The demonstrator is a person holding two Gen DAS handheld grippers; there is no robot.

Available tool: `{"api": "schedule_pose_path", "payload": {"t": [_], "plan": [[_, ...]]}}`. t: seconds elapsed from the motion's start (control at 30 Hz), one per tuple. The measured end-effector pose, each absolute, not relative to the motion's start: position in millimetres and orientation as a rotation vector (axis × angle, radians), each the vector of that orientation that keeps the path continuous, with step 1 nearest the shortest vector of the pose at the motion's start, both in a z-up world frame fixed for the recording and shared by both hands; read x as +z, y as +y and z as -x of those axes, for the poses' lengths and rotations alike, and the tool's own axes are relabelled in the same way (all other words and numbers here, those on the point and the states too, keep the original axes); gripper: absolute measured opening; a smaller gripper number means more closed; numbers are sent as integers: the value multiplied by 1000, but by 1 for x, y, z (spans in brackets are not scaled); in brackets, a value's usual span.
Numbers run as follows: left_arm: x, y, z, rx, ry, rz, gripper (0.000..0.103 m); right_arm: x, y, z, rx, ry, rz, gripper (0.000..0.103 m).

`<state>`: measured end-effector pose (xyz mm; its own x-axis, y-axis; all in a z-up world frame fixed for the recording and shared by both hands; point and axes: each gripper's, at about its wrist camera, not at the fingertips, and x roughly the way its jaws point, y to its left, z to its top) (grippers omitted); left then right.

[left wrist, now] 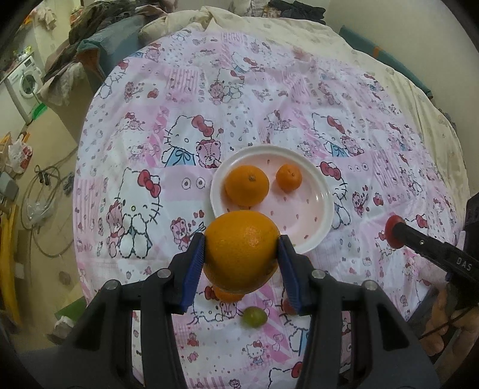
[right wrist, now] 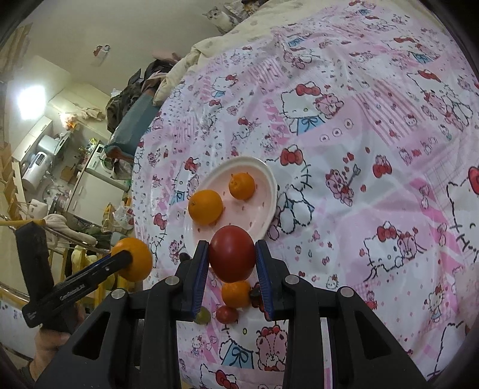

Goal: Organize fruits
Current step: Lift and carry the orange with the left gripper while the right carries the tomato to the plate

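We hold a large orange (left wrist: 243, 250) clamped in the left gripper (left wrist: 242, 254) and a red tomato (right wrist: 232, 253) pinched in the right gripper (right wrist: 231, 257), both just short of the pink plate (left wrist: 324, 206). We should lower each onto the plate's bare side, clear of its two oranges (left wrist: 247, 185).

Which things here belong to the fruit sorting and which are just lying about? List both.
Part of the job:
- large orange in the left gripper
- red tomato in the right gripper
- white plate with two oranges
- small orange, small tomato and green fruit on the sheet

Just lying about:
- washing machine
- piled clothes
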<state>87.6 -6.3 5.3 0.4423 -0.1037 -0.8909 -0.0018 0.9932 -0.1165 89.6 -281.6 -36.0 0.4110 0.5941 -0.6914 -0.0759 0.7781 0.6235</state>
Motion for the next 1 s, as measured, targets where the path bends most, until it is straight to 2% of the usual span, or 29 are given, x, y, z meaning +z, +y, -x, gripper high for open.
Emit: {"api": "schedule_pose_path", "payload": {"t": [0.5, 0.77, 1.0], "plan": [[-37, 6, -143, -36, 1206, 123, 44, -39, -269, -152, 496, 1107, -495, 33], [-36, 10, -171, -47, 1186, 187, 44, -70, -244, -186, 525, 1210, -412, 33], [-43, -15, -230, -121, 1184, 172, 44, -89, -227, -201, 537, 1257, -359, 33]]}}
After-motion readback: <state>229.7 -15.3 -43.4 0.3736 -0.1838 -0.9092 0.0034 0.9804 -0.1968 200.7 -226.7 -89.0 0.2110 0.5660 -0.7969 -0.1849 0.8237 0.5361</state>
